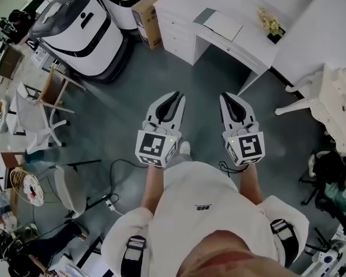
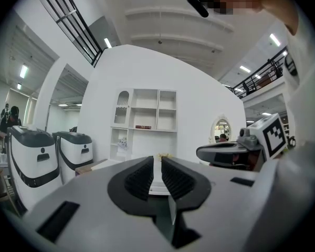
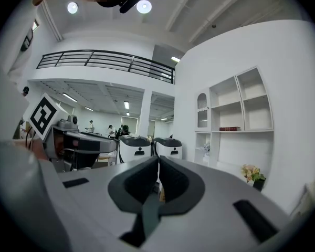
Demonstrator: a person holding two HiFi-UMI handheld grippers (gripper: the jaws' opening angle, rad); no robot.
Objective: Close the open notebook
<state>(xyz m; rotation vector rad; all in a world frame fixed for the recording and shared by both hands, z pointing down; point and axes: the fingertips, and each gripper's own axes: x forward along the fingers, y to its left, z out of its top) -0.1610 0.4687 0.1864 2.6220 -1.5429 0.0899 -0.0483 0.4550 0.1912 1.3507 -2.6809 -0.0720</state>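
The open notebook [image 1: 219, 23] lies flat on the white desk [image 1: 245, 48] at the far side of the head view, pages up. Both grippers hang over the grey floor, well short of the desk and pointing toward it. My left gripper [image 1: 175, 95] has its jaws together with nothing between them; in its own view my left gripper [image 2: 157, 159] looks toward a white shelf wall. My right gripper [image 1: 226, 96] is likewise shut and empty, and in the right gripper view my right gripper [image 3: 158, 160] faces a hall with white machines.
A small flower pot [image 1: 271, 26] stands on the desk right of the notebook. A cardboard box [image 1: 151, 13] and two large white machines [image 1: 81, 30] stand at the back left. An ornate white chair [image 1: 334, 103] is at right, office chairs [image 1: 40, 117] at left, cables on the floor.
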